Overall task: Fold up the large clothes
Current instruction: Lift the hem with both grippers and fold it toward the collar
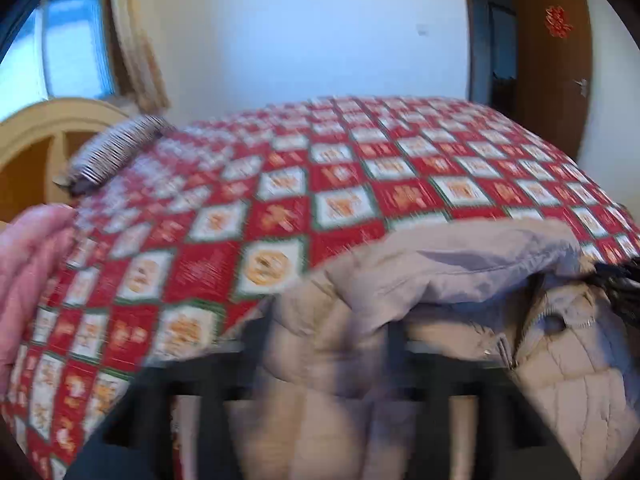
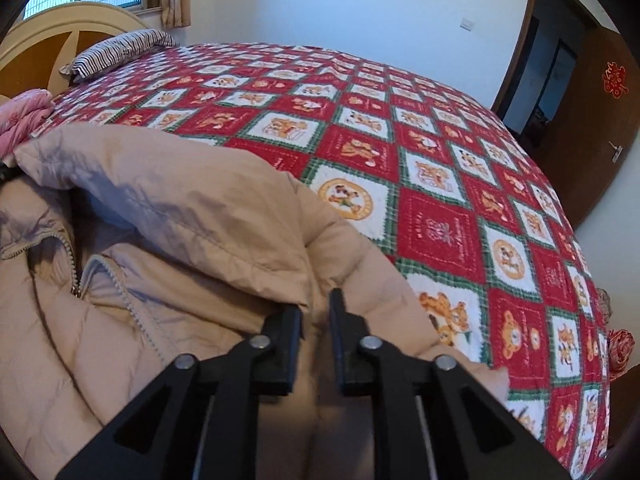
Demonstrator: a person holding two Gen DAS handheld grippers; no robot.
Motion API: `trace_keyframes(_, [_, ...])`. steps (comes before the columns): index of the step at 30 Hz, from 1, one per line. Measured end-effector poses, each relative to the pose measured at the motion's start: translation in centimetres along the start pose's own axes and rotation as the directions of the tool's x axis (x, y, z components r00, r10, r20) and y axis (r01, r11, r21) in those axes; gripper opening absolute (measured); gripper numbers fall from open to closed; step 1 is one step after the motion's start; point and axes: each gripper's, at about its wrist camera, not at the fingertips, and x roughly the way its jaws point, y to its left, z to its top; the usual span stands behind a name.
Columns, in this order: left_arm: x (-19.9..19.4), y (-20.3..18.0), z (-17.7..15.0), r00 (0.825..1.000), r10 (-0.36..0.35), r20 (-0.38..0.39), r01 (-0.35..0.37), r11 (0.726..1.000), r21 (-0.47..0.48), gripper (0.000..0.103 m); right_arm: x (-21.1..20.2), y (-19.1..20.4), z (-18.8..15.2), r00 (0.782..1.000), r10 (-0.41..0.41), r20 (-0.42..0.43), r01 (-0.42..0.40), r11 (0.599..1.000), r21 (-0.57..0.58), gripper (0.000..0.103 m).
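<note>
The beige puffer jacket (image 2: 168,208) is spread on the bed (image 2: 440,216), collar away; the right gripper (image 2: 316,312), jaws narrowly parted, is poised over its shoulder, nothing pinched, and the left gripper (image 1: 332,340) is held spread

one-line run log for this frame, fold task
jacket: unfolded on bed | left hand-held gripper: open, over jacket | right hand-held gripper: slightly open, fabric between

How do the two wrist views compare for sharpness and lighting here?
Left wrist view: motion-smeared throughout, the red checked cartoon quilt and black left claw soft, with a blue cast on the wall. Right wrist view: mostly sharp, the beige quilted puffer jacket crisp, daylight even; both views bow straight edges, fisheye-style.
</note>
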Motion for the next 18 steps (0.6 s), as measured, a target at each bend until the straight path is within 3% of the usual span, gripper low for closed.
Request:
trace_keyframes(1, [-0.6,0.2,0.3,0.999,0.020,0.031,-0.020,1.000,-0.007,0.085,-0.4,-0.3,-0.2,1.000,0.006,-0.004,-0.006,1.000,0.003,0.024])
trace_keyframes(3, [-1.5,0.7,1.5,0.997,0.018,0.071,-0.016,0.999,-0.033,0.086,-1.0,-0.7,-0.5,1.000,0.017,-0.003,-0.017,1.000,0.007,0.037])
trace_keyframes(7, [-0.4,1.6,3.2,0.999,0.024,0.049,-0.019,0.994,-0.105,0.086,-2.6,-1.8,-1.1,1.000,0.006,0.006,-0.006,1.000,0.002,0.041])
trace_keyframes(10, [1.7,1.1,5.0,0.998,0.063,0.027,-0.060,0.992,-0.115,0.086,-3.8,-2.9,-0.7,0.999,-0.008,0.036,0.007,0.999,0.032,0.042])
trace_keyframes(14, [5.6,0.4,6.6,0.997,0.052,-0.065,-0.062,0.984,-0.167,0.086,-5.3,-4.1,1.9,0.994,0.015,0.105,-0.033,0.985,0.171,0.043])
trace_keyframes(18, [8.6,-1.2,5.0,0.989,-0.006,-0.148,-0.025,0.978,-0.206,0.086,-4.4,-2.6,5.5,0.986,0.073,0.150,-0.109,0.962,0.249,0.044])
